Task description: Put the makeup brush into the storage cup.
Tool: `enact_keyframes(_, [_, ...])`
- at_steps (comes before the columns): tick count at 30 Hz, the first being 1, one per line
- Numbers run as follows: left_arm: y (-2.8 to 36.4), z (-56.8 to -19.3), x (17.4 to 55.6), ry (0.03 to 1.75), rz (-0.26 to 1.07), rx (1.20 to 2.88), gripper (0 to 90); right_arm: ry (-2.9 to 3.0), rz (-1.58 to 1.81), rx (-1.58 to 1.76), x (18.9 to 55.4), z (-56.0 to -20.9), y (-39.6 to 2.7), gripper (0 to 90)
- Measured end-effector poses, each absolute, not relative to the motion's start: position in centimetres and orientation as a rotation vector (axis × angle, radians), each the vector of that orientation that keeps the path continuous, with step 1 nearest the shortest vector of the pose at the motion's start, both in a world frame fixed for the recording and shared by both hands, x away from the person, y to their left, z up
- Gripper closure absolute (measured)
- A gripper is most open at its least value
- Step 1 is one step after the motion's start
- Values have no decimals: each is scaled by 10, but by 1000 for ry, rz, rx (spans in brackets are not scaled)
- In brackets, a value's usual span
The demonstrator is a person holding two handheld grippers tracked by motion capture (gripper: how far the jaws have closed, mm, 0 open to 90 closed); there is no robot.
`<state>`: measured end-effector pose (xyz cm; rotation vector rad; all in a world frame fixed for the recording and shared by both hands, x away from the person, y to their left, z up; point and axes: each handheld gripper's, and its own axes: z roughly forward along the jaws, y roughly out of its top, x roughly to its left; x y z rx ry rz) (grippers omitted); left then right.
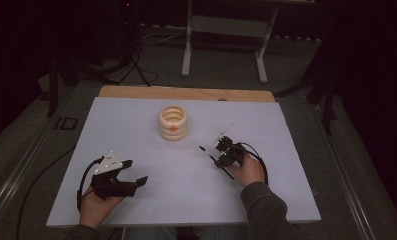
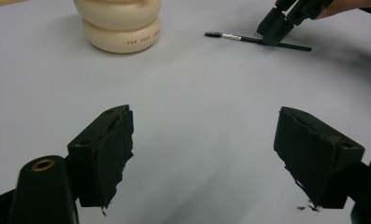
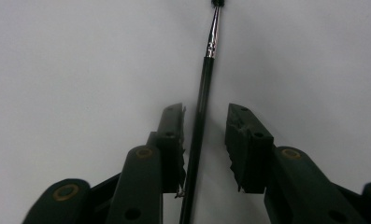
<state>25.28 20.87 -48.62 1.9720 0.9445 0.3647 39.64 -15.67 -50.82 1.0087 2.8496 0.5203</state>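
Holder: a cream ribbed holder [image 1: 173, 123] of stacked rings stands upright toward the far middle of the table; in the left gripper view it bears small lettering on its lowest ring; its open top shows concentric rings, and an orange spot sits on its near side; what lies inside cannot be told

Brush: a slim black brush [image 3: 203, 88] with a metal ferrule and a small dark head lies flat on the sheet, right of the holder and well apart from it; its handle runs between the right gripper's jaws

Right gripper: right gripper [image 1: 224, 154] tipped down over the brush handle; jaws partly closed with the handle between them, hard by one pad and with a gap to the other; no grip yet

Left gripper: left gripper [image 1: 134, 175] at the near left, jaws wide apart, nothing between them

Surface: pale table [image 1: 136, 125] sheet over a wooden board whose far edge shows

Room: dim; grey carpet; a pale metal frame [image 1: 226, 30] stands beyond the table; cables on the floor
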Motion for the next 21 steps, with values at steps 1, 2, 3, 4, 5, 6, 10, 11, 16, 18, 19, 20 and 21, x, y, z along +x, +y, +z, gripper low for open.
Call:
enact_keyframes(1, [209,-486,253,944,364,1972,203,2852,513,1007,396,-509,-156,684])
enact_keyframes(2, [209,-486,253,944,365,1972,203,2851,508,1005,396,-509,-156,689])
enact_keyframes(3, [209,-486,253,944,365,1972,203,2850,505,1004,396,-510,-155,693])
enact_keyframes(4, [209,-486,253,944,365,1972,203,2850,498,1003,396,-510,-155,699])
enact_keyframes(5, [209,-486,253,944,364,1972,203,2852,488,997,396,-511,-154,705])
enact_keyframes(6, [209,-486,253,944,364,1972,203,2847,482,994,395,-511,-153,711])
enact_keyframes(10, [208,-486,253,945,364,1972,203,2835,463,984,393,-511,-151,729])
enact_keyframes(11, [208,-486,253,945,364,1971,203,2831,459,984,393,-511,-151,734])
enact_keyframes(16, [208,-486,253,944,364,1974,203,2816,436,966,389,-511,-146,807])
enact_keyframes(18, [208,-486,253,945,364,1972,203,2805,430,984,388,-511,-144,822])
enact_keyframes(19, [208,-486,253,945,363,1972,203,2802,426,996,388,-511,-144,829])
enact_keyframes(20, [208,-486,253,945,364,1972,203,2802,426,1008,387,-511,-144,836])
enact_keyframes(21, [208,-486,253,943,365,1975,203,2803,426,1012,388,-511,-144,841])
